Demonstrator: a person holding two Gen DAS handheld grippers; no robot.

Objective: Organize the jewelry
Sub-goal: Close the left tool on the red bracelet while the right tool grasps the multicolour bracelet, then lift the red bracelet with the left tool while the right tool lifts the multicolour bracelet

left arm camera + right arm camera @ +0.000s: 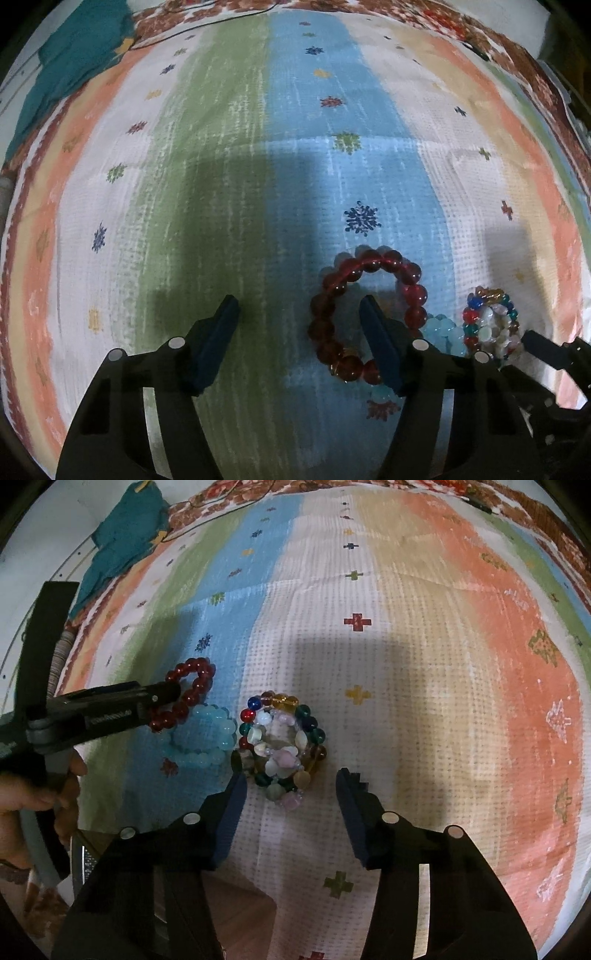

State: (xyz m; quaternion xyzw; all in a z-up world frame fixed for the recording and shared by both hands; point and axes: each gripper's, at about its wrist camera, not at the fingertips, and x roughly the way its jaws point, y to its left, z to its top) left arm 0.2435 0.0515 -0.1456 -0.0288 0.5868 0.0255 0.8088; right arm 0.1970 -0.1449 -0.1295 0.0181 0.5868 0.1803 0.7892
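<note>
A dark red bead bracelet lies on the striped cloth; my left gripper is open, its right finger standing inside the bracelet's ring. A light blue bead bracelet lies just right of it, partly hidden. A pile of multicoloured and pale shell bracelets lies further right. In the right wrist view the red bracelet, blue bracelet and multicoloured pile lie in a row. My right gripper is open and empty, just short of the pile. The left gripper's arm reaches in from the left.
A striped, patterned cloth covers the surface. A teal cloth lies at the far left corner, also in the right wrist view. A thin dark cable runs along the far edge. A hand holds the left gripper.
</note>
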